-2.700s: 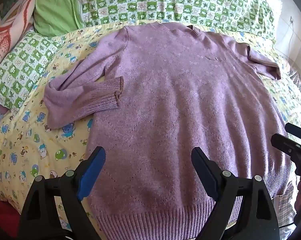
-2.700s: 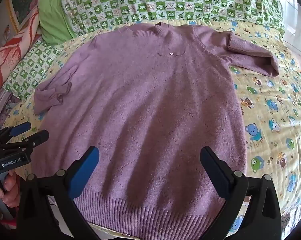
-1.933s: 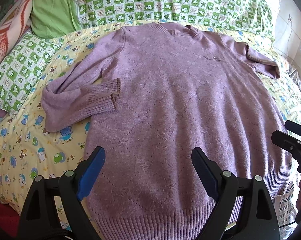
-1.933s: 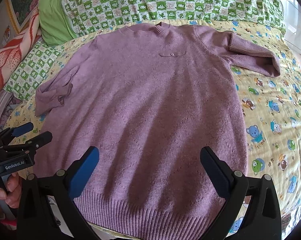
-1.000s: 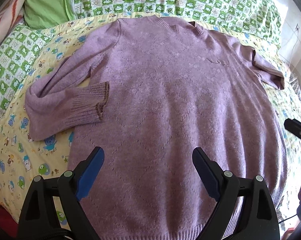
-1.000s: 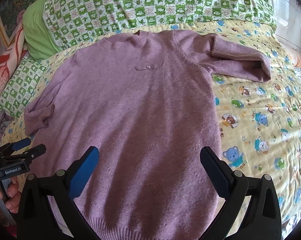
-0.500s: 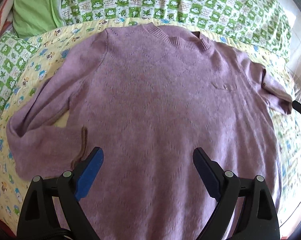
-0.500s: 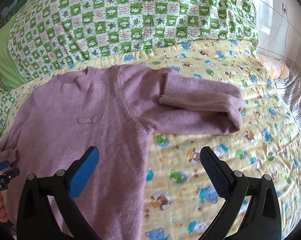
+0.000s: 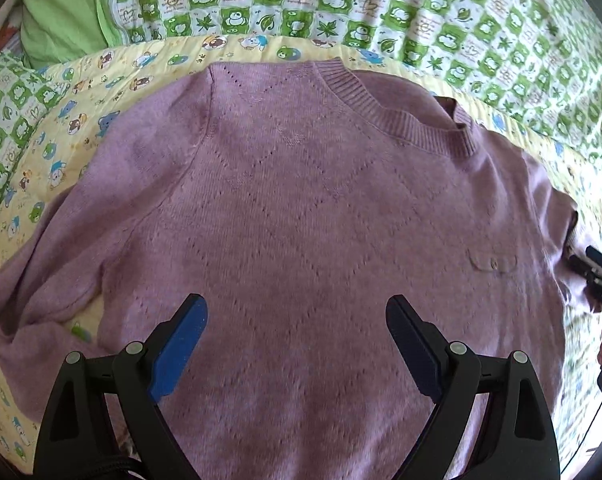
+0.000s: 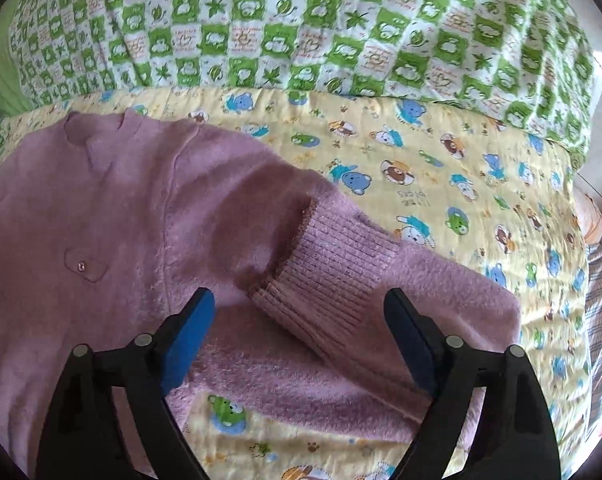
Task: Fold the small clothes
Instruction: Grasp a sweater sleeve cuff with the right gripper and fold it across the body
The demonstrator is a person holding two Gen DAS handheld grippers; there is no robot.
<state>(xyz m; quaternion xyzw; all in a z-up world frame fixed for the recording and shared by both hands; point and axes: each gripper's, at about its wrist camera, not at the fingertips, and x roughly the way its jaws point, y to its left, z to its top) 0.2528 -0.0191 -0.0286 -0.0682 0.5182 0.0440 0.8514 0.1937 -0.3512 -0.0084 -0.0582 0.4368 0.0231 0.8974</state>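
A purple knit sweater (image 9: 301, 208) lies flat, face up, on the yellow cartoon bedsheet (image 9: 101, 80). My left gripper (image 9: 297, 332) is open and empty, hovering over the sweater's chest below the ribbed collar (image 9: 401, 120). Its left sleeve (image 9: 33, 280) is folded back at the left edge. My right gripper (image 10: 299, 320) is open and empty, just above the right sleeve's ribbed cuff (image 10: 329, 276), which is folded back over the sleeve (image 10: 461, 304). The right gripper also shows at the right edge of the left wrist view (image 9: 597, 276).
A green-and-white checkered quilt (image 10: 301, 28) is bunched along the far side of the bed. A plain green pillow (image 9: 65, 12) sits at the far left. A small chest pocket with a button (image 10: 83, 266) marks the sweater front. Striped fabric (image 10: 601, 280) lies at the right edge.
Both grippers have moved forward from the hem up the sweater. The left one is now over the chest; the right one has swung right to the folded sleeve cuff. Both stayed open.
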